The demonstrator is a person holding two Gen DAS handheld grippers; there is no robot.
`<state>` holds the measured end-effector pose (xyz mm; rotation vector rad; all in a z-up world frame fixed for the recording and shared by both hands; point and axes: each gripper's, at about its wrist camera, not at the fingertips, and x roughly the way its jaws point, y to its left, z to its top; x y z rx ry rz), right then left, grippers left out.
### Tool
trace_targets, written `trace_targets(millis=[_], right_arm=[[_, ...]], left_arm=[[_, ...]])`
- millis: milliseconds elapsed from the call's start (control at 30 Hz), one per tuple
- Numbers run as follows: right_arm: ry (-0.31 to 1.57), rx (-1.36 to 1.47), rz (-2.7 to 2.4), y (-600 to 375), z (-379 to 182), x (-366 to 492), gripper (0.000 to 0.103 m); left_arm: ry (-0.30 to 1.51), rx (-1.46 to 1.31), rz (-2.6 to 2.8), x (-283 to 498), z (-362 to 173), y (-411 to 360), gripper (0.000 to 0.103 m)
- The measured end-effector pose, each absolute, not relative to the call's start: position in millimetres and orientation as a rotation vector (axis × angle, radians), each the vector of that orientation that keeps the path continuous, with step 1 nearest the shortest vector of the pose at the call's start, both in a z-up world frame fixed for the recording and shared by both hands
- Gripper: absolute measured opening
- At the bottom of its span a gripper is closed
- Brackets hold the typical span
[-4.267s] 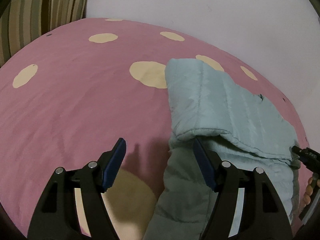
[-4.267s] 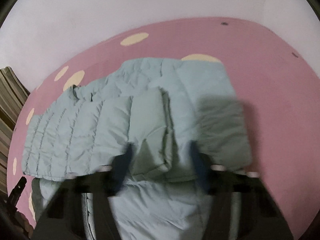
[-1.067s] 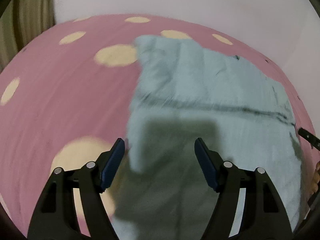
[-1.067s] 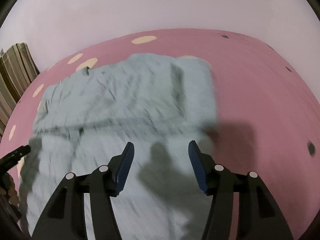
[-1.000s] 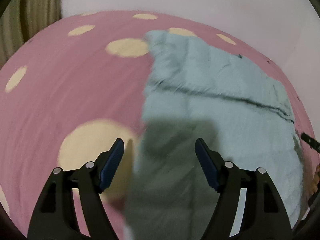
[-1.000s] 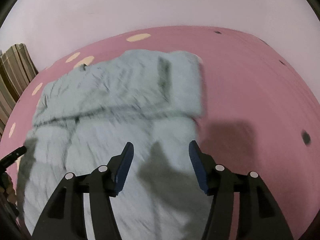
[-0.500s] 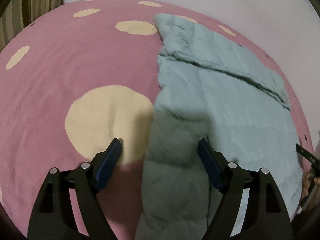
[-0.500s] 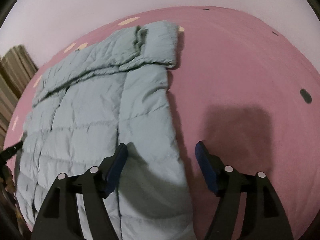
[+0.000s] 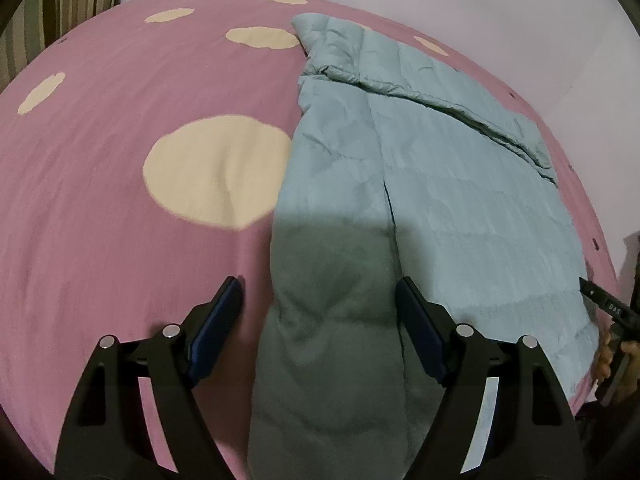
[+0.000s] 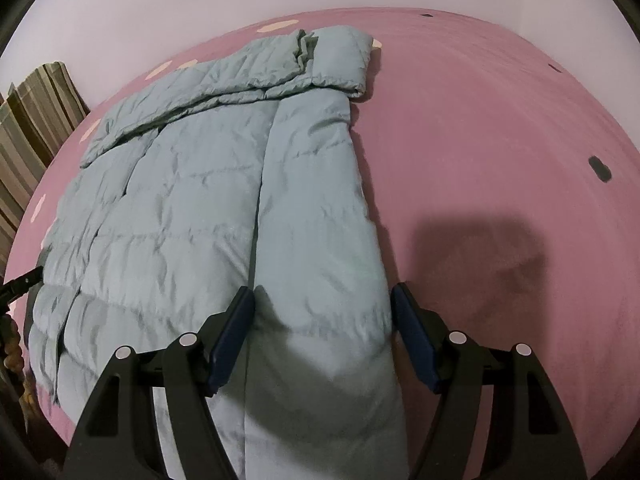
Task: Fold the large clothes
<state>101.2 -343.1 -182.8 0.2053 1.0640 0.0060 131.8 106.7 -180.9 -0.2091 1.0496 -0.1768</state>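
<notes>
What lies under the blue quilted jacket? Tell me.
The pink spotted bedcover lies under the jacket and shows around it. Whatever the jacket's folded layers cover is hidden.

A pale teal quilted jacket lies on a pink bedsheet with cream dots; the curtain is olive-striped.

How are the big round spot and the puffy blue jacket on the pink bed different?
The cream spot is flat, printed on the pink bedsheet; the quilted jacket is thick and lies on top of it. The spot is round; the jacket is long, with a folded band across its far end. Both are pale.
</notes>
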Motion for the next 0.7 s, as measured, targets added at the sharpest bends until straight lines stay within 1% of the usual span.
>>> trace_targets(millis=[33,67,100,133,200,233,300,333,367,500,567,600,633,667,700], right_arm=[[1.067,0.213,0.008,-344,-183,98,0.07],[1.07,0.222,0.01,-344,-183,95,0.07],[1.072,0.228,0.008,-343,-183,92,0.066],[1.072,0.228,0.005,-343,-183,88,0.063],[1.072,0.223,0.006,-339,-182,82,0.048],[1.074,0.221,0.01,-336,-182,79,0.045],[1.079,0.208,0.023,-331,-180,75,0.036],[1.081,0.205,0.03,-328,-180,73,0.034],[1.083,0.206,0.037,-326,-179,71,0.03],[1.085,0.216,0.052,-323,-178,67,0.021],[1.084,0.229,0.062,-322,-177,64,0.018],[1.085,0.234,0.066,-322,-176,64,0.016],[1.085,0.24,0.073,-322,-176,63,0.015],[1.083,0.248,0.079,-323,-175,62,0.012],[1.08,0.257,0.084,-323,-174,61,0.01]], left_arm=[[1.051,-0.226,-0.186,126,-181,109,0.078],[1.051,-0.235,-0.189,121,-181,110,0.075],[1.052,-0.239,-0.188,117,-181,112,0.07],[1.052,-0.242,-0.186,113,-181,113,0.068],[1.055,-0.248,-0.192,106,-181,113,0.061],[1.056,-0.244,-0.193,103,-180,113,0.06],[1.061,-0.238,-0.207,97,-179,111,0.058],[1.063,-0.235,-0.21,96,-179,109,0.058],[1.067,-0.235,-0.214,93,-179,108,0.057],[1.069,-0.249,-0.207,85,-179,107,0.048],[1.067,-0.271,-0.204,83,-179,109,0.037],[1.065,-0.284,-0.205,83,-179,110,0.03],[1.065,-0.297,-0.21,83,-179,111,0.025],[1.065,-0.313,-0.22,82,-179,112,0.017],[1.063,-0.323,-0.226,82,-178,111,0.013]])
